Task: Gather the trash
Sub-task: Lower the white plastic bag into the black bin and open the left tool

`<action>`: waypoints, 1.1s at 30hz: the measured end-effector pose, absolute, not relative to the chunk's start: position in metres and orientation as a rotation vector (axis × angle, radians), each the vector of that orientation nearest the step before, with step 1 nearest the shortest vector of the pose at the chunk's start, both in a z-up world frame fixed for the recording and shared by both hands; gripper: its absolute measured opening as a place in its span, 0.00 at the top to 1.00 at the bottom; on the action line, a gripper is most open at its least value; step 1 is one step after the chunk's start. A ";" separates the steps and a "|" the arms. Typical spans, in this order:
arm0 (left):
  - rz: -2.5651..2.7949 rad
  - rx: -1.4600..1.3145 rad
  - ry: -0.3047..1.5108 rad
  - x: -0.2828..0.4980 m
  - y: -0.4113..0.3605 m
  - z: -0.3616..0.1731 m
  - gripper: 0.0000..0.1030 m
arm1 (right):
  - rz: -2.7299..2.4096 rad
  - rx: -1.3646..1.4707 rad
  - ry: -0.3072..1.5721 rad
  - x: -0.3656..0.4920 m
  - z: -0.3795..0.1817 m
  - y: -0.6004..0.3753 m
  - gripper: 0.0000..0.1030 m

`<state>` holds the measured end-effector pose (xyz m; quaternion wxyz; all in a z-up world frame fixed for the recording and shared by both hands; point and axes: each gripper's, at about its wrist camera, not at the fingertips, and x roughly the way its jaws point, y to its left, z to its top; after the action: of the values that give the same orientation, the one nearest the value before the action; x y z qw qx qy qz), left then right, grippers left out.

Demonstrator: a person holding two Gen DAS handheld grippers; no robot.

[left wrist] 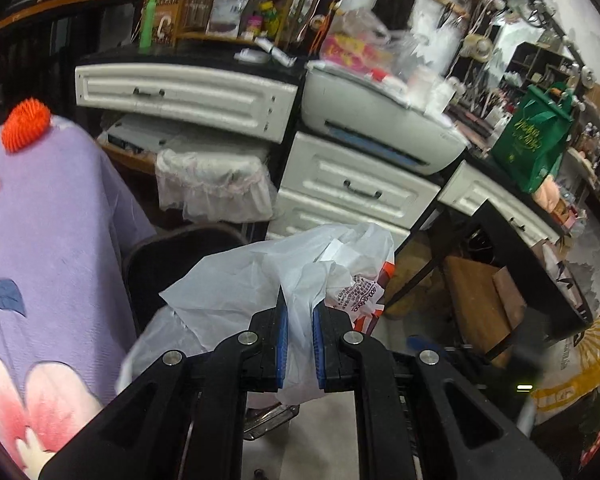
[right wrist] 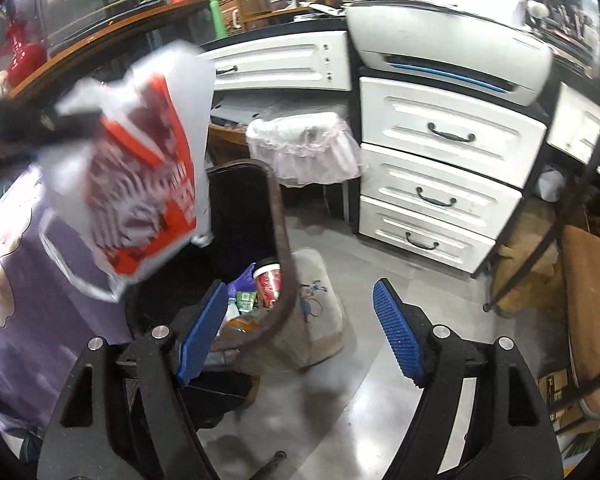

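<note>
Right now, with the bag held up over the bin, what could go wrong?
The left tool pinches only a thin fold of the white-and-orange plastic bag, so it could slip or tear. The bag hangs left of the dark trash bin, partly over the purple cloth, so a drop might miss.

White drawers [right wrist: 440,168], grey printer [right wrist: 452,64]; green tote bag [left wrist: 536,140], purple floral cloth [left wrist: 48,240]

The plastic bag [right wrist: 140,184] hangs above the trash bin [right wrist: 278,248], on its left. A cup [right wrist: 269,282] sits inside the bin. The drawers [right wrist: 440,176] stand far right, with a printer [right wrist: 452,60] on top.
</note>
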<state>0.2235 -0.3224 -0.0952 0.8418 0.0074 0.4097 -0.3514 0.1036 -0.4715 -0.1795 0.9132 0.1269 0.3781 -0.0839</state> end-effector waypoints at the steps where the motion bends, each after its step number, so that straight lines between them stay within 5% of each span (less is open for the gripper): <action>1: -0.735 0.024 0.880 0.225 -0.325 -0.102 0.89 | -0.179 0.266 0.777 0.101 -0.179 -0.473 0.26; 10: -0.704 0.098 0.946 0.228 -0.342 -0.139 0.84 | -0.233 0.273 0.756 0.083 -0.175 -0.483 0.24; 14: -0.703 0.100 0.940 0.224 -0.342 -0.143 0.49 | -0.237 0.269 0.741 0.078 -0.170 -0.484 0.24; 26: -0.768 0.092 0.788 0.187 -0.317 -0.094 0.13 | -0.274 0.212 0.616 0.072 -0.131 -0.476 0.14; 33: -0.740 0.102 0.701 0.176 -0.281 -0.062 0.06 | -0.156 0.231 0.527 0.089 -0.095 -0.447 0.09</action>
<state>0.1758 -0.2810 -0.0618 0.8717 0.0489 0.3354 -0.3540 0.0891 -0.4475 -0.0945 0.9559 0.1136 0.2598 -0.0769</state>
